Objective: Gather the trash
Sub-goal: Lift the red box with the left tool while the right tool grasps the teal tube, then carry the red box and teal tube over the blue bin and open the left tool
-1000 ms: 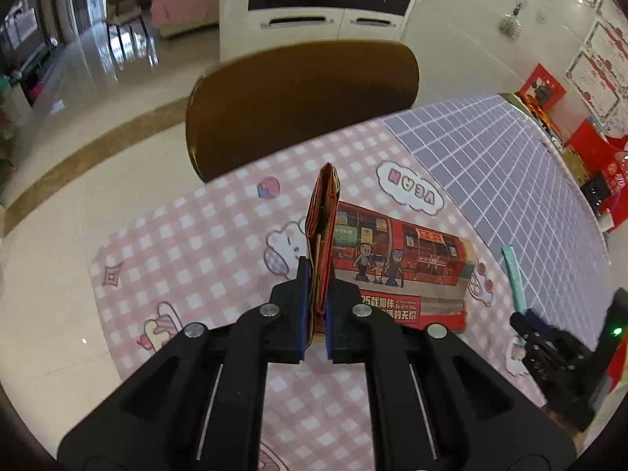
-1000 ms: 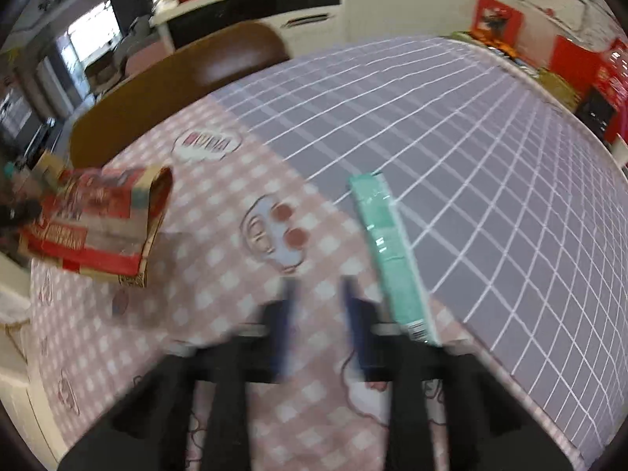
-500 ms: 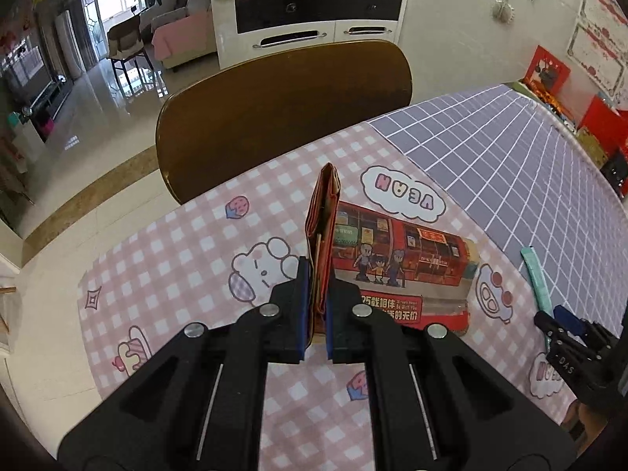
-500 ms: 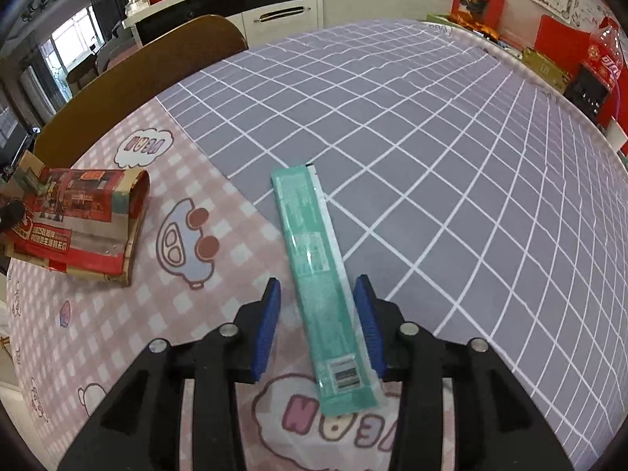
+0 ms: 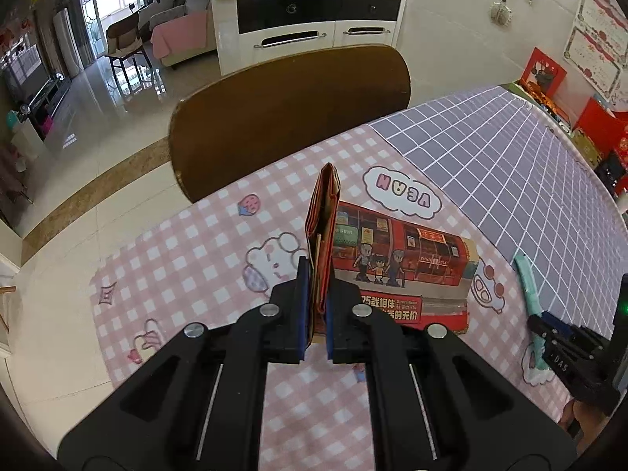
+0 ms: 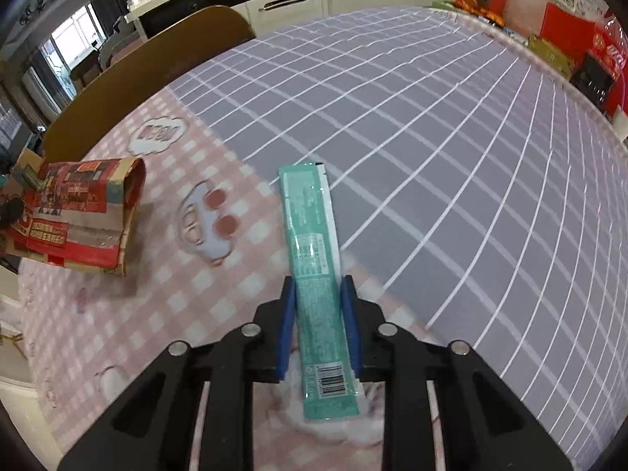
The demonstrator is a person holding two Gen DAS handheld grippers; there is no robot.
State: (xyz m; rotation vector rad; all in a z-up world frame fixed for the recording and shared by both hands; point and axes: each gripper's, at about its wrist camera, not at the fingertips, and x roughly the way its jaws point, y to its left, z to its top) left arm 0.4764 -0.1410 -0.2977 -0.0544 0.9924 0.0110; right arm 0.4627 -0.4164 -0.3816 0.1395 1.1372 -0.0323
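My left gripper (image 5: 314,306) is shut on the raised edge of a red printed paper bag (image 5: 396,274), whose body lies on the pink checked cloth; the bag also shows in the right wrist view (image 6: 78,216). A long teal wrapper (image 6: 314,267) lies flat on the table between the blue pads of my right gripper (image 6: 318,325), with the jaws close on both of its sides; whether the pads press it is unclear. The wrapper (image 5: 528,282) and right gripper (image 5: 549,331) also show at the right edge of the left wrist view.
A brown chair back (image 5: 290,114) stands just beyond the table's far edge. The table has a pink checked cloth (image 5: 196,259) and a grey grid cloth (image 6: 431,137). Red boxes (image 6: 600,66) stand at the far right. A white cabinet (image 5: 306,23) is behind the chair.
My right gripper moved forward over the teal wrapper, and its jaws narrowed around the wrapper. My left gripper kept its hold on the bag and tilted the view upward slightly.
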